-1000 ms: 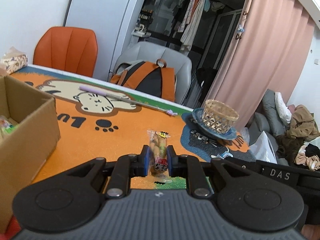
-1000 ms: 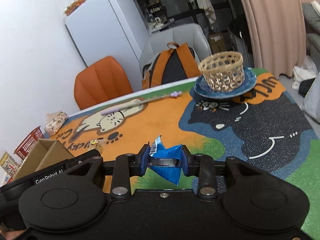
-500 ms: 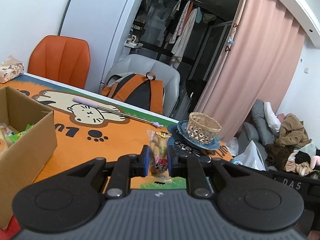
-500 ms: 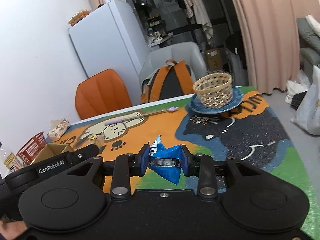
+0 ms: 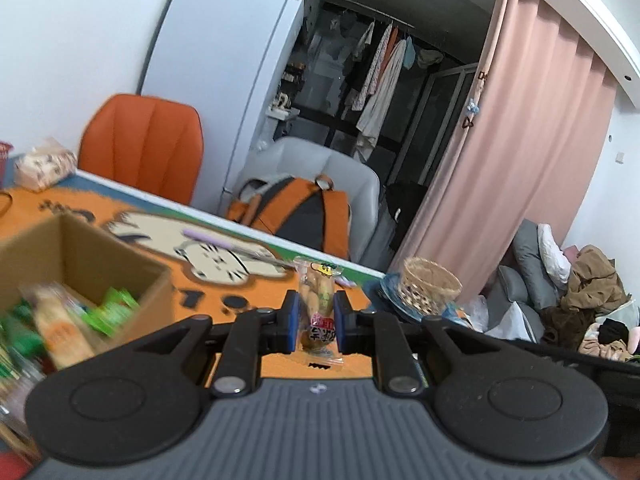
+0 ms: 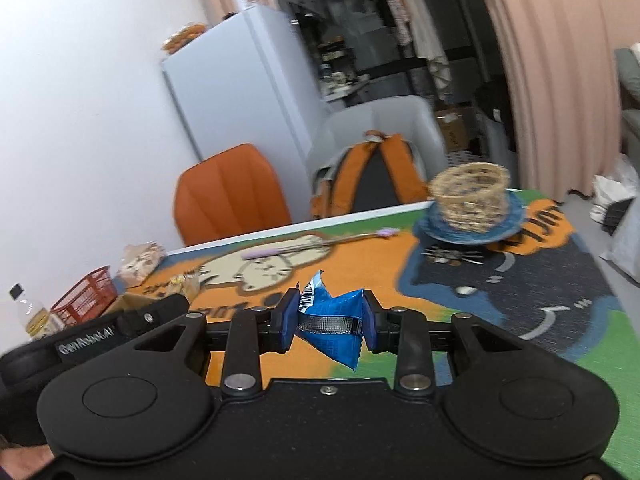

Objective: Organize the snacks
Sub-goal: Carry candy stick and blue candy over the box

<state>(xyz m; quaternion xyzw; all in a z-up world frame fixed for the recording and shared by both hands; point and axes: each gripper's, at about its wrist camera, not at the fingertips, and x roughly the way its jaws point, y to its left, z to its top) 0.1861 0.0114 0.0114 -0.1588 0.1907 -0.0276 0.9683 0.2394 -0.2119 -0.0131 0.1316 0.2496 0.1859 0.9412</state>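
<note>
A clear plastic snack packet with brownish pieces inside and a red-and-yellow label [image 5: 319, 312] stands upright between the blue pads of the left gripper [image 5: 316, 318], whose jaws are clamped on it above the table. A crumpled blue foil snack packet with a silver band and a barcode flap [image 6: 333, 320] is pinched the same way in the right gripper [image 6: 329, 322], its jaws pressed against both sides of the foil and holding it clear of the table.

To the left of the left gripper sits one open brown cardboard box [image 5: 86, 258]; it holds several blurred packets, some green [image 5: 110, 312] and one pale orange [image 5: 60, 330], too smeared to count. One small woven wicker basket [image 6: 469, 194] stands on one round blue plate [image 6: 512, 222] near the table's far right corner; whether anything lies in the basket I cannot tell. One red plastic mesh basket [image 6: 86, 298] sits at the left edge beside one clear bottle with a black cap [image 6: 28, 312], and one patterned tissue pack [image 6: 140, 260] lies just beyond.

The table is covered by an orange, blue and green cartoon-cat mat [image 6: 540, 300], with one long lilac wand [image 6: 304, 244] lying across it. Behind it stand two chairs, one orange [image 5: 144, 146] and one grey [image 5: 320, 184] bearing an orange-and-grey backpack [image 5: 296, 212], then a white fridge [image 5: 224, 80], an open wardrobe of hanging clothes [image 5: 380, 76] and a pink curtain [image 5: 520, 140].
</note>
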